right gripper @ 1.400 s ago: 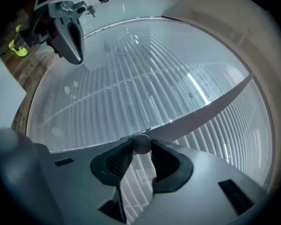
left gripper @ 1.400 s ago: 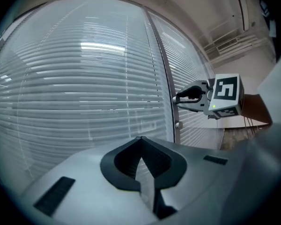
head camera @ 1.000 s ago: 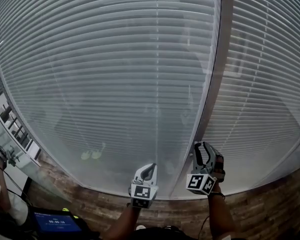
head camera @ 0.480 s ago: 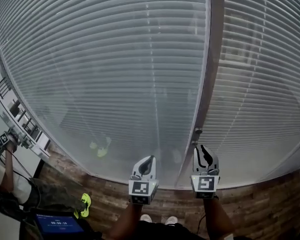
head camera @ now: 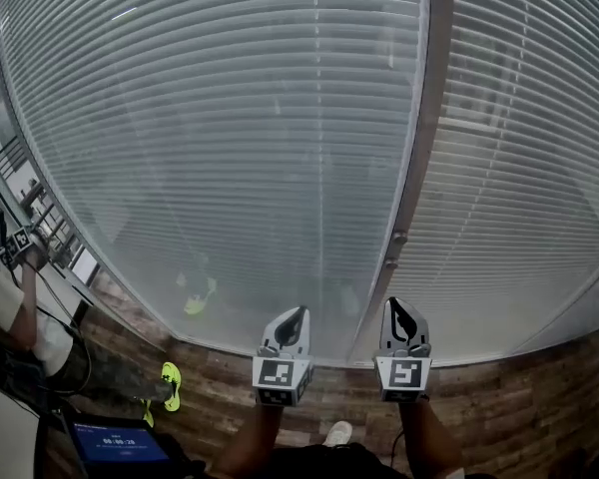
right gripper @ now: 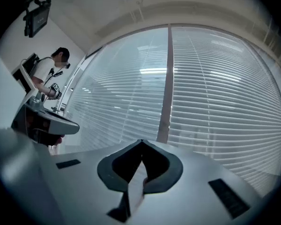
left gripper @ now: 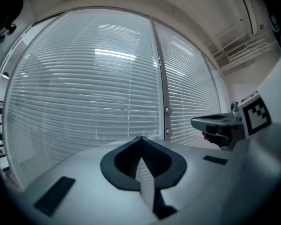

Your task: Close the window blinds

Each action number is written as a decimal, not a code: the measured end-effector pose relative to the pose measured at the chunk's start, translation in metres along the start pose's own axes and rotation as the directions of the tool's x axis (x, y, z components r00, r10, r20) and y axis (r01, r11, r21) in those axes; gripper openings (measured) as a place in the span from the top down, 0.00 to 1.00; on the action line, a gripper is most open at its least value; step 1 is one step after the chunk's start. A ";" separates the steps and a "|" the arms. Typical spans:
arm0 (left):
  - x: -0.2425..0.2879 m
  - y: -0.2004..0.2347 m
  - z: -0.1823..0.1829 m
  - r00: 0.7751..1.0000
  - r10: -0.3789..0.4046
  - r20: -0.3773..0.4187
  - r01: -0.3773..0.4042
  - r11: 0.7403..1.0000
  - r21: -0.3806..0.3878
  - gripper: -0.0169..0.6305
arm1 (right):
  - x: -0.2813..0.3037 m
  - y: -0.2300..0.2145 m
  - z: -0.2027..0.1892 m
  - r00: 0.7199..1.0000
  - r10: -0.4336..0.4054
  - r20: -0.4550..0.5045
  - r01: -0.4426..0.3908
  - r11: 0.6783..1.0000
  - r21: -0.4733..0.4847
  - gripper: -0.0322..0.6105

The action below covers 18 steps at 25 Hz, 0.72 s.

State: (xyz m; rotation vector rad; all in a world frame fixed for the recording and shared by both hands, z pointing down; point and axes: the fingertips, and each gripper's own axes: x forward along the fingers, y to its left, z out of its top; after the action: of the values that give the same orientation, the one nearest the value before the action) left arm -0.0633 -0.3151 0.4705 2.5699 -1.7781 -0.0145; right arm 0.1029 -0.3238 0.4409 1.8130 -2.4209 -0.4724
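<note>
Currently, the left gripper [head camera: 296, 317] and the right gripper [head camera: 400, 312] sit side by side, both pointing at the window blinds [head camera: 230, 148] and touching no slat. The left jaws are pressed together on nothing; the right jaws have just closed, with nothing between them. The blinds hang lowered on both sides of a vertical frame post [head camera: 422, 148].

light: dim, even, grey | glare: pale bright streaks high on the blinds [head camera: 230, 148] | distortion: slats bow toward the edges, black corners in both gripper views | focus: foreground below the blinds soft
</note>
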 end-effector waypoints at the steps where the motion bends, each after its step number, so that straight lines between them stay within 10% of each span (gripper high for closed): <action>1: -0.008 0.001 -0.002 1.000 -0.006 0.001 0.006 1.000 0.001 0.99 | -0.006 0.008 0.004 1.000 0.006 0.015 -0.006 1.000 -0.009 0.95; 18: -0.179 -0.002 -0.012 0.998 -0.064 0.028 0.064 0.998 0.023 0.99 | -0.167 0.098 0.007 0.990 -0.102 -0.096 0.117 0.980 0.164 0.95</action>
State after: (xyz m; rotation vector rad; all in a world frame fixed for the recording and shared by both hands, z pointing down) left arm -0.1248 -0.1468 0.4822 2.6547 -1.7141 -0.0325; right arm 0.0602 -0.1392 0.4831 1.9958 -2.3767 -0.1947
